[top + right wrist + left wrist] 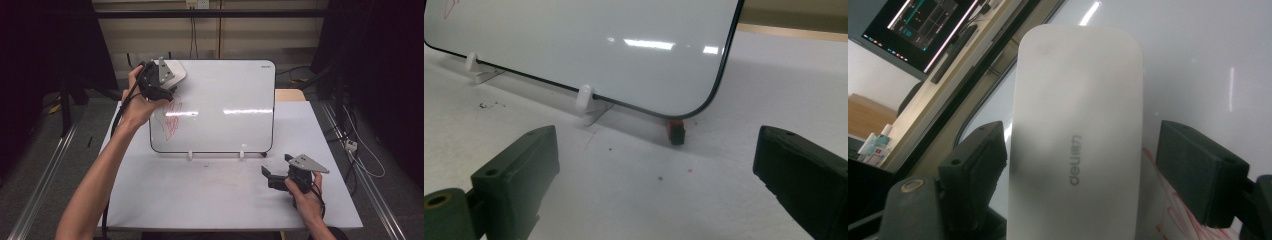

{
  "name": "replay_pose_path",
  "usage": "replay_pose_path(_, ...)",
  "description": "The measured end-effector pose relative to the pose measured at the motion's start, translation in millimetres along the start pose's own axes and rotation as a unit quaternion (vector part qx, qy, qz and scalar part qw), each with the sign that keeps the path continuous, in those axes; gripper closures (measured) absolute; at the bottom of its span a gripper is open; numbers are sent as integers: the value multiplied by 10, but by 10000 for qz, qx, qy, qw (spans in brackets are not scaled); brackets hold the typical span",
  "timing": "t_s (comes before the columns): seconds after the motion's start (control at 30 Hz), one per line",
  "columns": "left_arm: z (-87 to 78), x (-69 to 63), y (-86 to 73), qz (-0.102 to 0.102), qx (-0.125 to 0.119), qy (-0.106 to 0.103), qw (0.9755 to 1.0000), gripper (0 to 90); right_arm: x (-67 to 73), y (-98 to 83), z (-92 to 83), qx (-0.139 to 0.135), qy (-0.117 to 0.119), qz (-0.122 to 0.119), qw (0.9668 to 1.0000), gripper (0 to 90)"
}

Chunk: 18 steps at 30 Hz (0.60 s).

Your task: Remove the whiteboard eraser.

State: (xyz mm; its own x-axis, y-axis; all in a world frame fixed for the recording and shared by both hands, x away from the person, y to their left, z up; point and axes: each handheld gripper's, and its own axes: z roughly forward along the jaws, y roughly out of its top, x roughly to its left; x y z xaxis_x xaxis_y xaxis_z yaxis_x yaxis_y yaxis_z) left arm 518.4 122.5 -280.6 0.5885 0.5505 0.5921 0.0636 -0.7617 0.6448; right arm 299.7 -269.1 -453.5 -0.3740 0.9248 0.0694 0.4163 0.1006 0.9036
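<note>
White whiteboard [225,105] with black rim bears red scribbles [171,120]; white eraser [1075,135].

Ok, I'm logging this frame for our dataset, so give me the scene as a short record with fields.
setting: white table with an upright whiteboard on two white clips
board marks: red scribble on the board's lower left
left gripper: raised at the board's upper left corner, white eraser between its jaws, which look set apart from its sides; grip uncertain
right gripper: low over the table near the board's lower right corner, jaws wide apart, holding nothing
small item: red-and-black object by the board's lower right corner
</note>
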Motion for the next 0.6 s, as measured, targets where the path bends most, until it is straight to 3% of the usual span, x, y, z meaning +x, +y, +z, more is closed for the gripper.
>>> replay_pose_path(0.3,71,11,-41,136,150,93,9998,298,-1,-1,2,12,8,-6,10000,45)
replay_pose_path(0.6,76,3,-31,48,200,118,9997,299,-2,-1,8,19,-2,-14,10000,45)
